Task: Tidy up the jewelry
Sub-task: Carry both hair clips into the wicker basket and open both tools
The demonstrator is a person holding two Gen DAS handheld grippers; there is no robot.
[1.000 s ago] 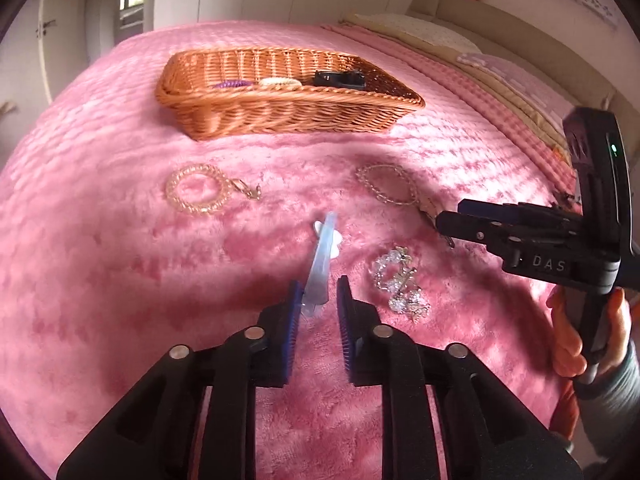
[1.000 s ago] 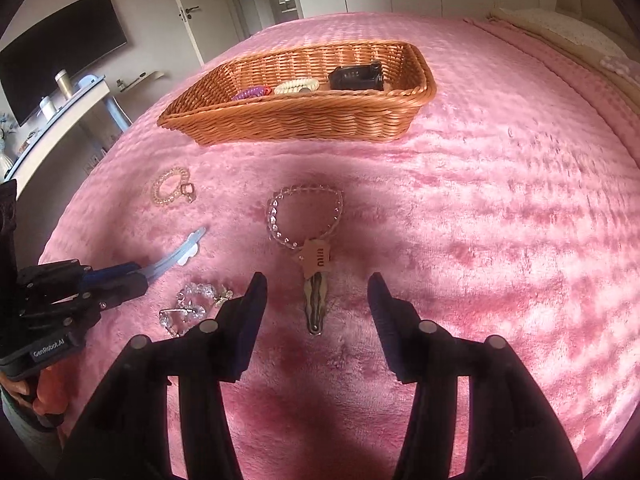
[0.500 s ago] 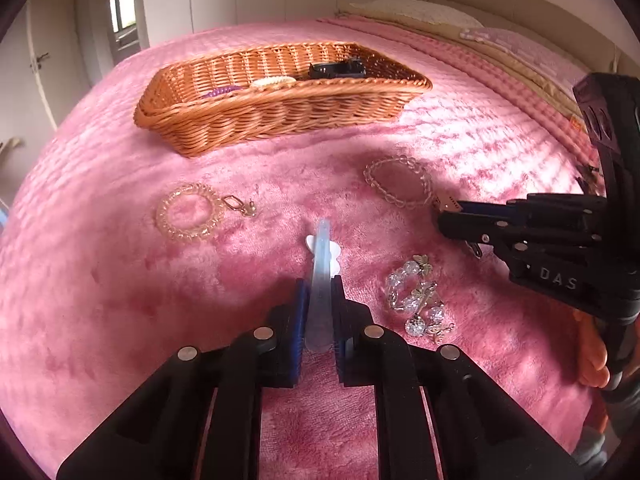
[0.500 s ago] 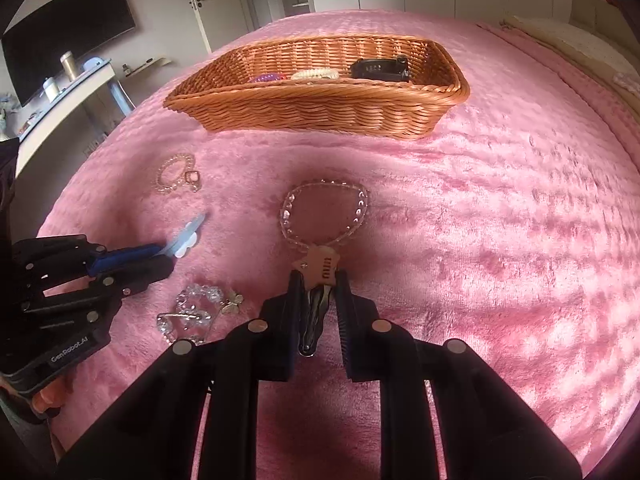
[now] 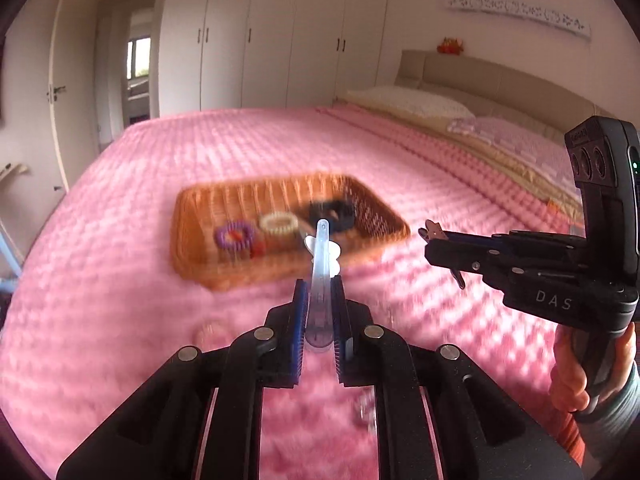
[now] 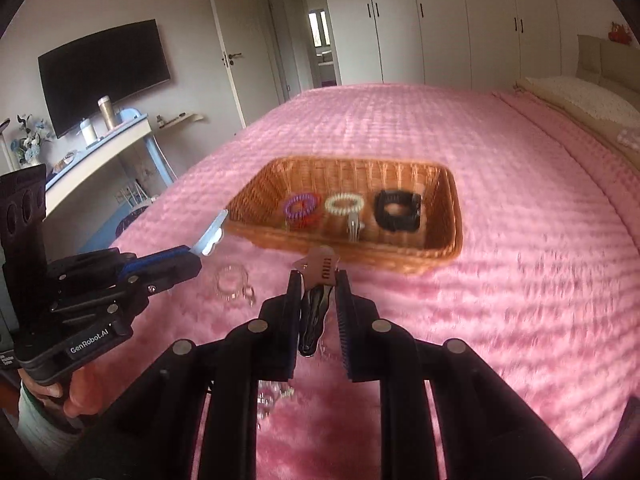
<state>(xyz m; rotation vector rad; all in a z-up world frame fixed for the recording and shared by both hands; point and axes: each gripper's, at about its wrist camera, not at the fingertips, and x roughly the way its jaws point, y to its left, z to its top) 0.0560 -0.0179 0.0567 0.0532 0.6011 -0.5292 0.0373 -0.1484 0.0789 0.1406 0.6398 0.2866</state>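
My left gripper (image 5: 319,286) is shut on a pale blue hair clip (image 5: 321,256) and holds it in the air in front of the wicker basket (image 5: 200,236). It also shows in the right wrist view (image 6: 192,258). My right gripper (image 6: 318,280) is shut on a dark clip with a tan tag (image 6: 320,266), lifted off the bed; its bead loop is hidden. This gripper shows in the left wrist view (image 5: 432,242). The basket (image 6: 452,216) holds a purple coil tie (image 6: 301,205), a cream tie (image 6: 344,203) and a black band (image 6: 398,209).
A clear bead bracelet (image 6: 231,283) lies on the pink bedspread (image 6: 520,280) below the left gripper. A crystal piece (image 6: 268,396) lies under my right fingers. Pillows (image 5: 408,108) are at the bed's head. A desk (image 6: 100,152) stands left of the bed.
Both grippers have lifted off the bed with their clips and moved toward the basket. Both views now look over the basket from higher up.
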